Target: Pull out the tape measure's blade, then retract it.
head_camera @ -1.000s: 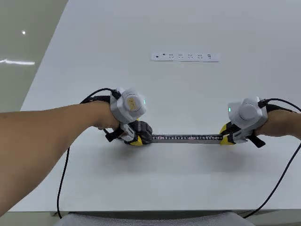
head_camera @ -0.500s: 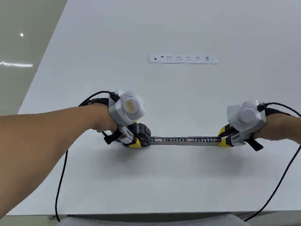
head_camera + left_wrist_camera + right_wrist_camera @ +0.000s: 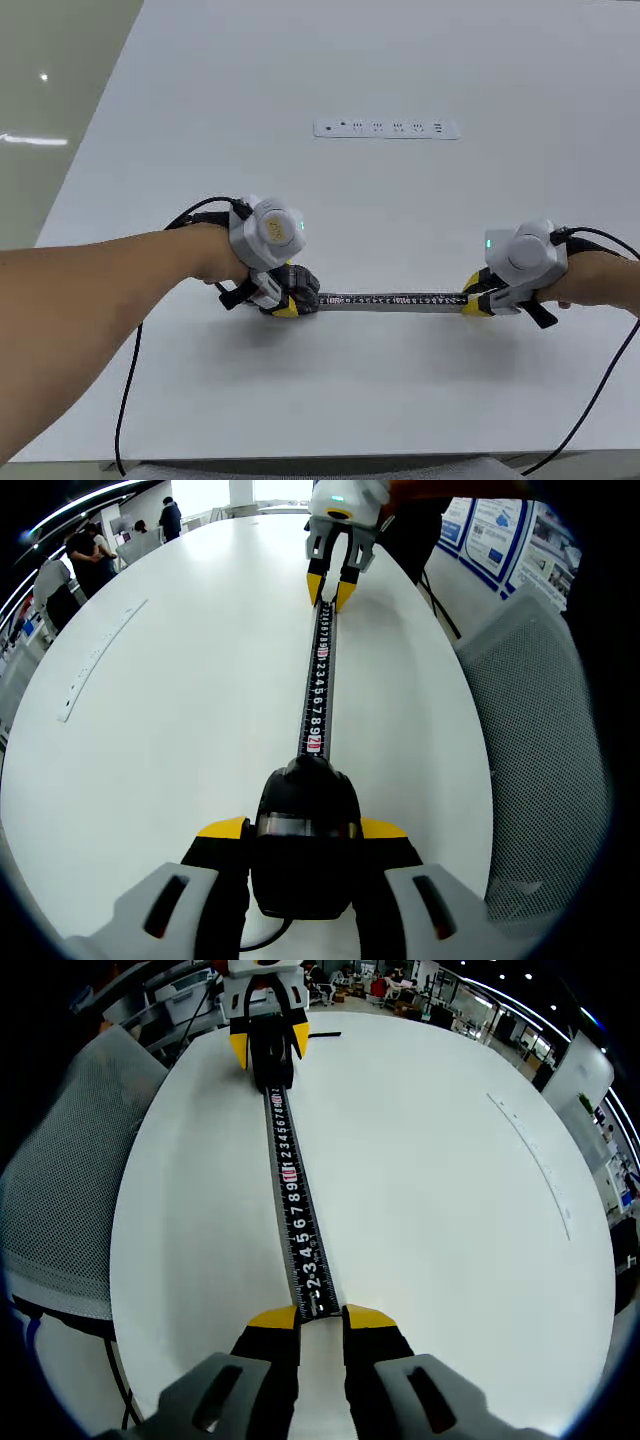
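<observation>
A black tape measure case sits on the white table, with my left gripper shut on it. Its numbered blade runs out flat over the table to the right. My right gripper is shut on the blade's end, yellow fingertips pinching it. In the right gripper view the case and left gripper lie at the far end of the blade. The right gripper faces me in the left gripper view.
A white power strip lies flat further back on the table. Black cables trail from both grippers over the near table edge. A grey mesh chair back stands beside the table. People stand far off.
The visible blade between the two grippers has grown slightly shorter; the right gripper has edged toward the case. The head camera has shifted a little.
</observation>
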